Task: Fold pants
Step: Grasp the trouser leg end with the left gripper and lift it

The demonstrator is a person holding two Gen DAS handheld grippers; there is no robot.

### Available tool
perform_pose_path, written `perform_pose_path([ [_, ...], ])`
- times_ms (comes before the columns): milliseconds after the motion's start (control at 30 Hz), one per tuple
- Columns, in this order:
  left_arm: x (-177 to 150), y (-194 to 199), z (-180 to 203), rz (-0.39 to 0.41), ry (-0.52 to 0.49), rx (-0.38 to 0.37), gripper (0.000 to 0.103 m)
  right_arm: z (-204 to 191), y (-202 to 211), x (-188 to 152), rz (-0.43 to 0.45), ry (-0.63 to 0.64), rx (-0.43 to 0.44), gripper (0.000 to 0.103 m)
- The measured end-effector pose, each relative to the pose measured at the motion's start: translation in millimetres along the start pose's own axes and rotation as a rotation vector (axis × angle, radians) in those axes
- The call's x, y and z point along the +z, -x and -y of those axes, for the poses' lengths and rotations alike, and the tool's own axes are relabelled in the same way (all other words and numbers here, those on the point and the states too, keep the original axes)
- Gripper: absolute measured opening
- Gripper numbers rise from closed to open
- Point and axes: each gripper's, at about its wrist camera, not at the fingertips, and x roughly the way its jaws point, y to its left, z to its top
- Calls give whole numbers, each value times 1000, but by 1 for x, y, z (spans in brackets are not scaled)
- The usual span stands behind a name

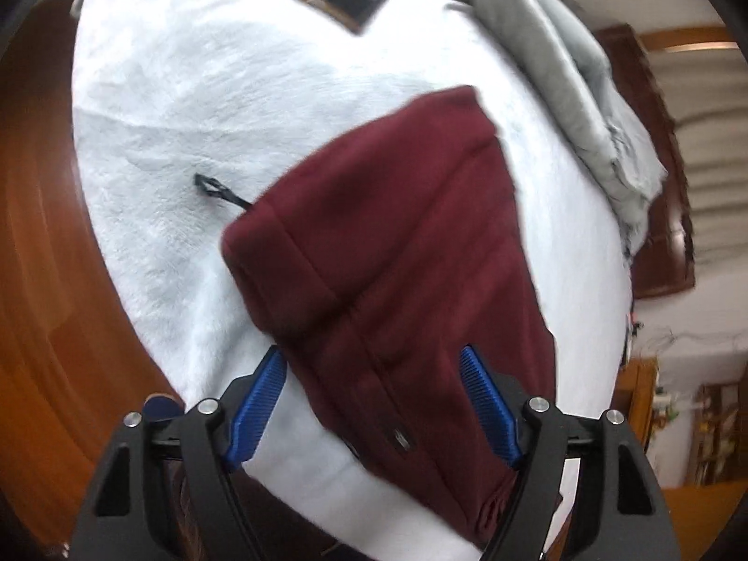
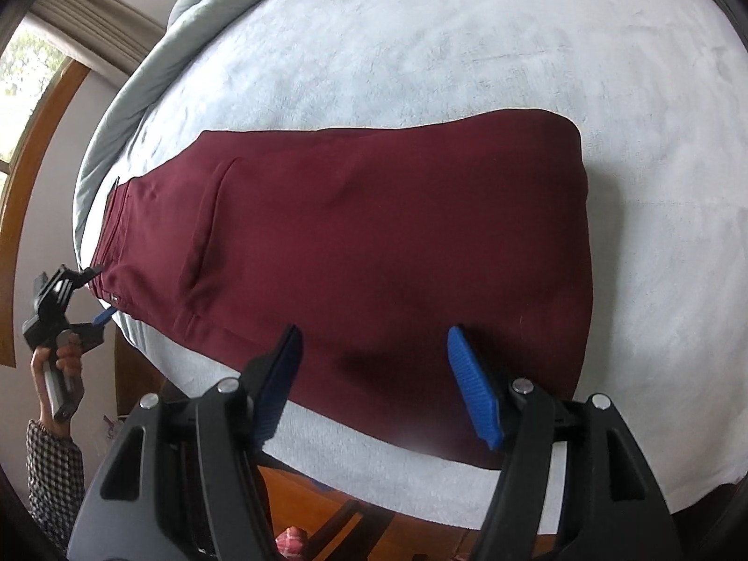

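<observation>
Maroon pants (image 2: pixel 374 243) lying flat on white blanket (image 2: pixel 467 46); left gripper (image 1: pixel 374 402) and right gripper (image 2: pixel 374 383) both spread apart at 6 o'clock, holding nothing.

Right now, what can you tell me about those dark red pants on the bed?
The pants are maroon, of a soft knit-looking fabric, lying flat on a pale fluffy blanket. They look folded lengthwise, leg upon leg, with a folded end on one side and the waistband, a pocket seam and a small label on the other. A dark drawstring pokes out onto the blanket. Both the left gripper and the right gripper hover open over them; neither holds cloth.
</observation>
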Motion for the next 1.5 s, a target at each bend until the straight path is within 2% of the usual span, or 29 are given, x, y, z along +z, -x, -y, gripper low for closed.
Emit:
perform_pose_path([
  [133, 8, -16, -10, -24, 85, -41, 76, 1, -3, 1, -8, 5, -8, 65],
  [200, 10, -15, -12, -14, 110, -61, 72, 0, -5, 1, -12, 13, -15, 66],
  [333, 9, 1, -2, 20, 90, -81, 62, 0, -6, 1, -16, 22, -13, 69],
  [400, 6, 10, -5, 35, 83, -112, 49, 1, -6, 1, -17, 22, -14, 70],
  [467, 4, 19, -3, 54, 74, -163, 46, 0, -7, 1, -20, 30, -18, 72],
  [533, 2, 23, 8, 73, 8, -183, 46, -2, -8, 0, -21, 42, -23, 75],
  [633, 8, 12, 10, 59, -4, -145, 47, -6, -10, 0, -26, 60, -36, 77],
  [767, 24, -19, 0, 13, 80, -113, 62, -8, -11, -1, -24, 74, -40, 77],
  [833, 26, -21, 2, 17, 96, -106, 63, -5, -11, -1, -22, 68, -28, 77],
  [900, 25, -17, 8, 31, 97, -81, 58, -1, -10, -1, -19, 57, -9, 77],
  [967, 22, -12, 17, 48, 78, -106, 41, 1, -9, -2, -16, 48, 1, 76],
  [1033, 16, -4, 29, 84, 42, -127, 38, 4, -8, -2, -14, 41, 12, 76],
  [1100, 14, -5, 38, 105, 8, -89, 37, 6, -8, -2, -13, 32, 21, 76],
  [1200, 25, -25, 37, 68, 47, -28, 45, 8, -7, -3, -9, 25, 30, 76],
  [1300, 28, -29, 31, 57, 75, -54, 45, 10, -4, -5, -5, 23, 37, 76],
  [1367, 24, -23, 36, 66, 37, -88, 34, 11, -3, -6, -4, 16, 43, 76],
  [1500, 14, -7, 52, 97, -27, -130, 31, 15, -1, -5, -5, 5, 56, 76],
])
